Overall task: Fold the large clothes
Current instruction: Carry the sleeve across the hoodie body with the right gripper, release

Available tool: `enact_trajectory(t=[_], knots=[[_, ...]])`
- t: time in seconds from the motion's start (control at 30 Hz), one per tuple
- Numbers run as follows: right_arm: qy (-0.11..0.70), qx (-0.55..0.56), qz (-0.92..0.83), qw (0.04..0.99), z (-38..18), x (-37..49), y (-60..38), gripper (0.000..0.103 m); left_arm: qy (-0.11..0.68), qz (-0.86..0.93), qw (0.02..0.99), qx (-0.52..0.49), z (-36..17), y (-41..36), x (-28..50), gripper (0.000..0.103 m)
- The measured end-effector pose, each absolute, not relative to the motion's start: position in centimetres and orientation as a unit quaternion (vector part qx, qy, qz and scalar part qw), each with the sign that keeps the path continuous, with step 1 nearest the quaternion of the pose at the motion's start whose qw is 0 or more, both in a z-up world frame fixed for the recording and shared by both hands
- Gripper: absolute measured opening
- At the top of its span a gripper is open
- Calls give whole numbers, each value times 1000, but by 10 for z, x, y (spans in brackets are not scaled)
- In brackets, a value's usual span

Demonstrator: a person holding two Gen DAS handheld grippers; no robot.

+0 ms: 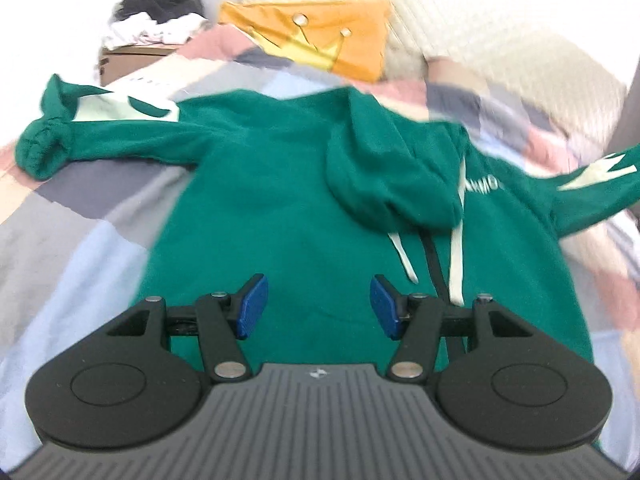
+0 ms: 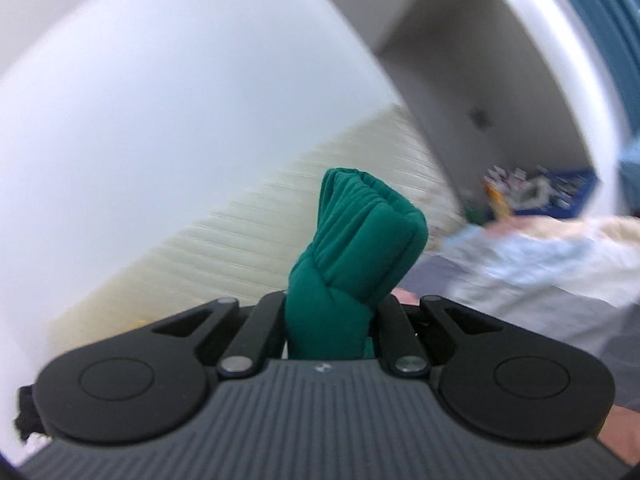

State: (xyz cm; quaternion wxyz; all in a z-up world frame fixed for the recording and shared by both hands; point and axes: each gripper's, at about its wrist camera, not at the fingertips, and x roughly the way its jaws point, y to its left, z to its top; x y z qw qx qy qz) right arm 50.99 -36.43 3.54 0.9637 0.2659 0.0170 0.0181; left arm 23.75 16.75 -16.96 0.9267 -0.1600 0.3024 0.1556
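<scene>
Overhead, green hoodie (image 1: 280, 200) on patchwork bedspread (image 1: 80, 240).

Each tool carries a grey ribbed housing with a small pale emblem at the middle of its front edge. To either side of that emblem sits a matt black rounded plate with a raised disc. Black link arms run forward from silver pivot pins near the emblem. On the left tongs (image 1: 318, 306) the arms end in blue textured pads (image 1: 252, 307) with rounded corners. The right tongs (image 2: 330, 322) have the same black links and silver pins.
</scene>
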Motion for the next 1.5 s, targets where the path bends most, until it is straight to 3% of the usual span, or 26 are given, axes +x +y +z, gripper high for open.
enact_trajectory(t=[0.27,0.47,0.8,1.23,1.5], knots=[[-3,165,103,981,110,459,-242,10,270,160,927,-205,-153,205,215,63],[-2,113,184,977,112,411,-163,10,237,174,922,-252,-142,241,195,63],[53,-26,342,938,24,334,-28,10,177,209,907,-319,-129,297,158,63],[168,-139,434,874,-126,268,68,10,123,251,884,-376,-134,348,139,63],[211,-139,437,863,-146,266,75,13,144,227,888,-373,-143,344,153,63]])
